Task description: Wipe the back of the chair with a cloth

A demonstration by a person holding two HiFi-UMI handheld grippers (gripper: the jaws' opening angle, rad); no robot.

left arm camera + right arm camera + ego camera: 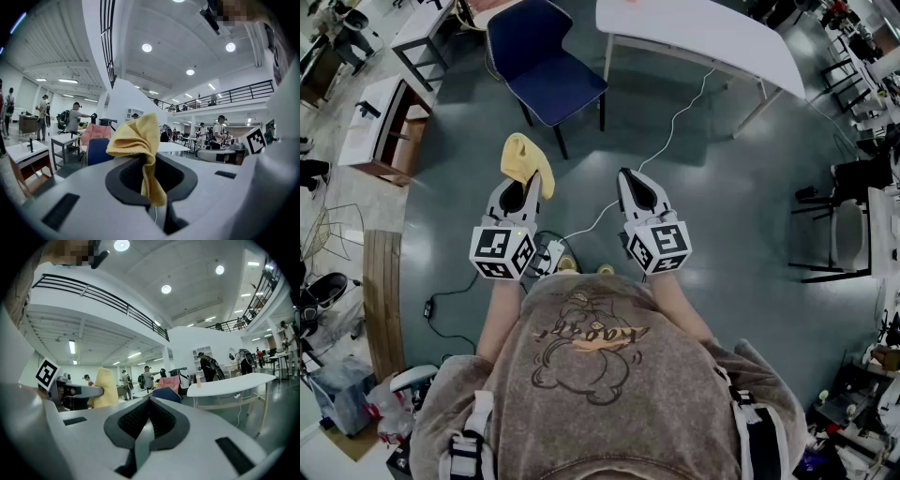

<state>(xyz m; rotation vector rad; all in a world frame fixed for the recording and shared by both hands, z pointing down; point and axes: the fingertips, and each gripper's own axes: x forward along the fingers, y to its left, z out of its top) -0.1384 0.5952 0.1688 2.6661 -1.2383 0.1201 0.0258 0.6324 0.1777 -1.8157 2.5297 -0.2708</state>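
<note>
Cloth [525, 157]: we are pinching it, bunched, in the left gripper's [521, 187] jaws, ready for wiping.
Right gripper [630, 180]: we are keeping its jaws together, empty.
Chair [546, 66]: standing well ahead on the floor, its back seemingly farthest from us.

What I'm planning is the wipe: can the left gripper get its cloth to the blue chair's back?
Probably, with a step forward: the left gripper is shut on the yellow cloth, and only bare floor lies between it and the blue chair.
</note>
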